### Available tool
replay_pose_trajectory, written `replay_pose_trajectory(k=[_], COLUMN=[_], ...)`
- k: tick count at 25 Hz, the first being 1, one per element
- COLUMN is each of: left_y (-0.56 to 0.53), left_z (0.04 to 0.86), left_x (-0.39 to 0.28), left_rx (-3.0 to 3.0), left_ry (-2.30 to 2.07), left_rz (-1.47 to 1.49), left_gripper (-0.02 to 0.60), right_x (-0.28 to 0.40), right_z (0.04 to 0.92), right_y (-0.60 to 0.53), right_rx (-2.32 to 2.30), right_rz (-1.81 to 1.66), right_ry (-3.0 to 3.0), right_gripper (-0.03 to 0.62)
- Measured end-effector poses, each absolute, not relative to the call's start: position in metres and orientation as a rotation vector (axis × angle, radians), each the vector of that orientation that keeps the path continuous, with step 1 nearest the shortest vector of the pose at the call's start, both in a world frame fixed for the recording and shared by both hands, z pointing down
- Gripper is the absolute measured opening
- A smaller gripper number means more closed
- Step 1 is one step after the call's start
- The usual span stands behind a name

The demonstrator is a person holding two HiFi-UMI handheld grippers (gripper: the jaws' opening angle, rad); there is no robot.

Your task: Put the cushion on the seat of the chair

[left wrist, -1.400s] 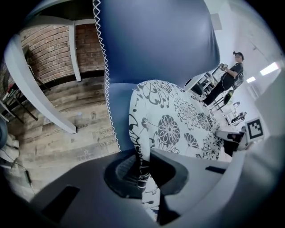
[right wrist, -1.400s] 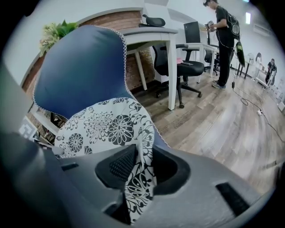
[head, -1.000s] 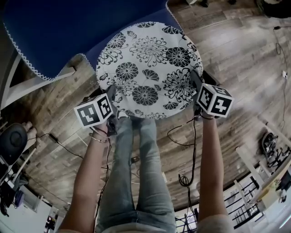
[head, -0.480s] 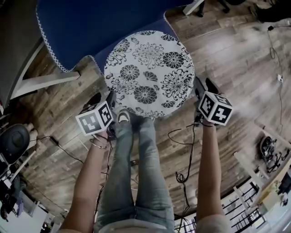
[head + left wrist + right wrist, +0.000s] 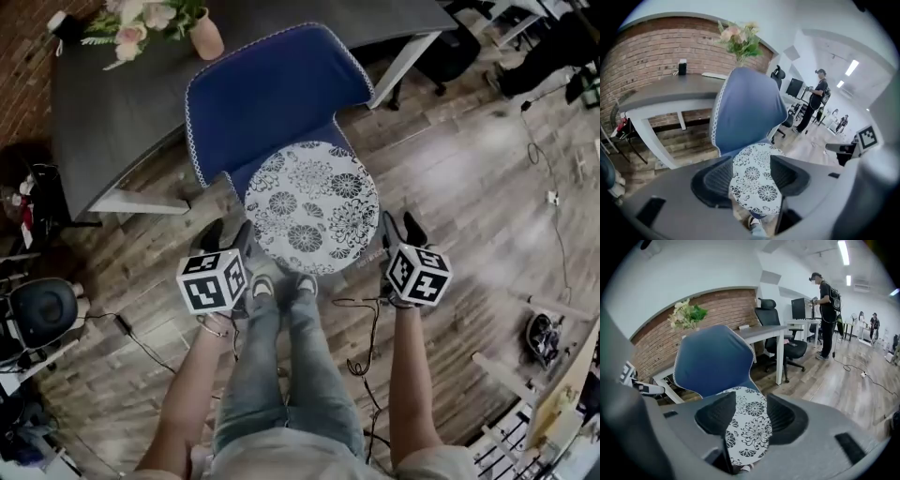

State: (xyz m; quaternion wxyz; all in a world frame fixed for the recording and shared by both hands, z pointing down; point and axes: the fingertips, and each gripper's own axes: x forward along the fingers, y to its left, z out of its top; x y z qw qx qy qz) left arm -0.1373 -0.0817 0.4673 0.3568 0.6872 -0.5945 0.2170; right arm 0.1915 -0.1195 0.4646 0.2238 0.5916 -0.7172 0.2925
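Observation:
A round white cushion with black flowers (image 5: 312, 206) lies flat on the seat of the blue chair (image 5: 272, 94). My left gripper (image 5: 228, 236) hangs off the cushion's front left edge, apart from it, jaws open with nothing between them; they have just been opening. My right gripper (image 5: 400, 227) is off the front right edge, also open with nothing held; its jaws opened and then closed slightly. The left gripper view shows the cushion (image 5: 757, 187) beyond the spread pads (image 5: 715, 180). In the right gripper view the cushion (image 5: 750, 423) lies beyond the pads (image 5: 785, 418).
A dark desk (image 5: 122, 103) with a vase of flowers (image 5: 202, 33) stands behind the chair. Cables (image 5: 361, 309) trail over the wood floor by my feet. A black office chair (image 5: 776, 329) and a standing person (image 5: 827, 301) are off to the right.
Both grippers have come off the cushion's front edges and risen toward me. The cushion stays on the seat. The head view has pulled back and shows the whole chair.

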Motion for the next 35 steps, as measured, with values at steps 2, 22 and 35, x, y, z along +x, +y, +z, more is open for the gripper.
replay_pose_trajectory(k=[2, 22, 35], left_y=[-0.076, -0.094, -0.116], left_z=[0.427, 0.096, 0.06], left_x=[-0.14, -0.16, -0.14], left_rx=[1.809, 2.343, 2.441], left_ry=[-1.565, -1.817, -1.853], left_rz=[0.529, 0.068, 0.077], left_gripper=[0.235, 0.017, 0.015], right_x=[0.185, 0.196, 0.227], right_z=[0.423, 0.125, 0.101], right_y=[-0.105, -0.061, -0.056], right_rx=[1.671, 2.043, 2.162], right_rz=[0.763, 0.175, 0.15], right_ry=[-1.995, -2.165, -2.12], right_gripper=[0.176, 0.003, 0.003])
